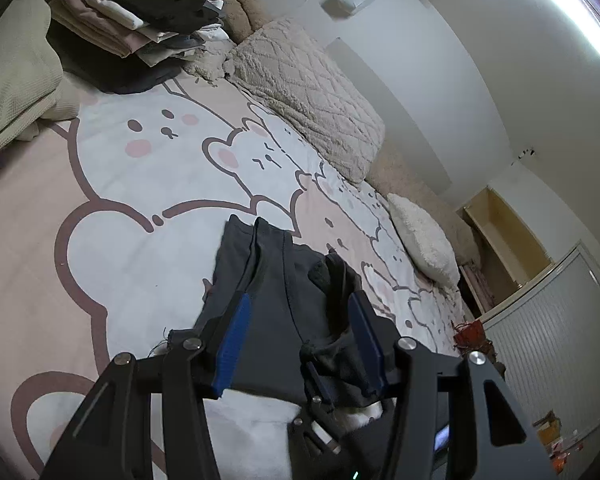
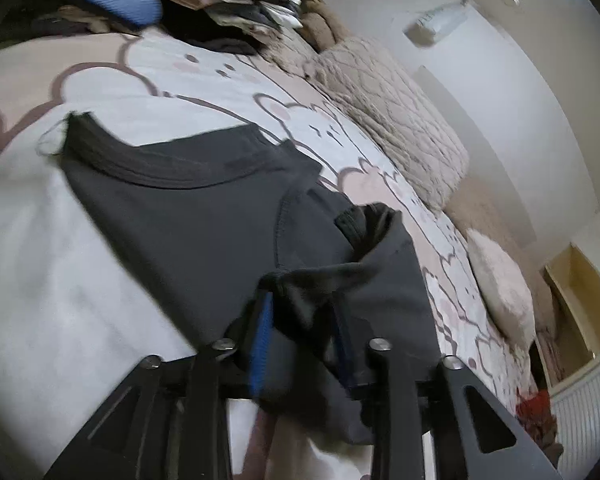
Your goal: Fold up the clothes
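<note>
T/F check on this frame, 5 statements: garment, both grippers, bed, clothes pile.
1. The dark grey T-shirt lies on a bedsheet printed with cartoon bears. True.
2. The left gripper is clamped shut on the shirt. False: its fingers stand wide apart over the fabric.
3. The right gripper has a fold of the shirt between its fingers. True, though the picture does not show whether they pinch it.
4. The stack of folded clothes is at the far end of the bed. True.
5. The T-shirt is bright red. False: it is dark grey.
</note>
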The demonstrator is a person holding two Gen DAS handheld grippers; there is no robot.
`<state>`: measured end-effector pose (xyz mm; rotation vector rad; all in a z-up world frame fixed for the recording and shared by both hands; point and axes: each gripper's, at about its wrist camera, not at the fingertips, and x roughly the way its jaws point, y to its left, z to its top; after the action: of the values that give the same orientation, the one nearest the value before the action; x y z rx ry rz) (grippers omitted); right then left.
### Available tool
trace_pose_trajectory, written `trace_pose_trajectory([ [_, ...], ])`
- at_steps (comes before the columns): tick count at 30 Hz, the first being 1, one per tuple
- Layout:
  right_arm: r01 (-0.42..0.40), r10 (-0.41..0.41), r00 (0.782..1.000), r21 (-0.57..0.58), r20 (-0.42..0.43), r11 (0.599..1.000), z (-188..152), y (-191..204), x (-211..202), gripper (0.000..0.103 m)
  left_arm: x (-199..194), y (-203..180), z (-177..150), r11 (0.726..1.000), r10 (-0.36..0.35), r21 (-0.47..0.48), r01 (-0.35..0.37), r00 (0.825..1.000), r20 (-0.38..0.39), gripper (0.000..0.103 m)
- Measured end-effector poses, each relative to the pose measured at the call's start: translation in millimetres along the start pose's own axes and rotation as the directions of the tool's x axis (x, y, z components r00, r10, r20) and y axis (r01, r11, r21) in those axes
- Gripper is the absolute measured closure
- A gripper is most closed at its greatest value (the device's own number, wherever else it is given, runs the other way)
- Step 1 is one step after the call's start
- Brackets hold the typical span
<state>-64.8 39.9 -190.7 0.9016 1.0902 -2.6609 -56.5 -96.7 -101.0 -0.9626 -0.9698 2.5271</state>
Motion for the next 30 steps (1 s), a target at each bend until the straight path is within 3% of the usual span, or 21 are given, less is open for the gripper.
trace_pose_trajectory([
  [2, -0.001, 0.002, 1.000, 0.043, -0.018, 0.999, 1.1, -8.5, 4.4, 0.052, 2.0, -1.5, 1.1, 1.000, -0.004, 0.005, 0.004, 1.000, -0.016, 0.052],
  [3, -0.056, 0.058, 0.998, 0.074, -0.024, 0.996, 0.1, -15.2, 7.1, 0.053, 4.5, -3.3, 2.7, 1.000, -0.009, 0.011, 0.010, 0.999, -0.035, 0.052],
  [4, -0.113, 0.116, 0.993, 0.106, -0.028, 0.988, -1.0, -22.0, 9.8, 0.059, 7.5, -6.8, 5.0, 1.000, -0.010, 0.027, 0.012, 0.998, -0.055, 0.050],
  [5, -0.169, 0.174, 0.984, 0.138, -0.030, 0.976, -2.0, -28.9, 12.6, 0.081, 10.8, -12.3, 8.5, 0.999, -0.009, 0.049, 0.013, 0.997, -0.073, 0.043],
  [7, -0.193, 0.195, 0.981, 0.177, 0.003, 0.965, -4.7, -38.1, 4.8, 0.089, 18.8, -24.3, 18.5, 0.996, -0.036, 0.076, 0.044, 0.994, -0.106, 0.028],
  [10, -0.228, 0.221, 0.974, 0.234, 0.055, 0.945, -8.7, -51.9, -7.3, 0.093, 47.3, -43.1, 36.6, 0.990, -0.071, 0.103, 0.095, 0.974, -0.215, 0.024],
  [12, -0.252, 0.236, 0.968, 0.271, 0.090, 0.929, -11.3, -61.0, -15.3, 0.093, 74.1, -54.9, 46.5, 0.987, -0.076, 0.113, 0.116, 0.948, -0.308, 0.024],
  [16, -0.302, 0.261, 0.952, 0.339, 0.163, 0.891, -16.6, -79.3, -31.4, 0.093, 146.7, -79.3, 47.6, 0.981, -0.020, 0.158, 0.115, 0.865, -0.502, 0.024],
  [20, -0.322, 0.275, 0.945, 0.359, 0.178, 0.876, -19.7, -82.1, -34.2, 0.093, 206.4, -88.3, 37.1, 0.973, 0.097, 0.227, 0.047, 0.804, -0.586, 0.024],
  [22, -0.327, 0.281, 0.944, 0.361, 0.175, 0.873, -20.8, -80.7, -33.2, 0.093, 225.8, -87.5, 33.0, 0.973, 0.123, 0.229, 0.025, 0.783, -0.610, 0.024],
  [24, -0.332, 0.287, 0.942, 0.364, 0.172, 0.870, -21.9, -79.3, -32.3, 0.093, 238.5, -86.2, 32.5, 0.977, 0.124, 0.212, 0.013, 0.777, -0.617, 0.024],
  [28, -0.341, 0.300, 0.939, 0.368, 0.167, 0.865, -24.1, -76.5, -30.4, 0.093, 256.3, -90.7, 37.8, 0.978, 0.134, 0.207, -0.006, 0.782, -0.609, 0.025],
  [30, -0.341, 0.300, 0.940, 0.366, 0.165, 0.866, -24.0, -75.3, -31.4, 0.093, 262.8, -92.7, 40.0, 0.977, 0.131, 0.212, 0.002, 0.780, -0.612, 0.034],
])
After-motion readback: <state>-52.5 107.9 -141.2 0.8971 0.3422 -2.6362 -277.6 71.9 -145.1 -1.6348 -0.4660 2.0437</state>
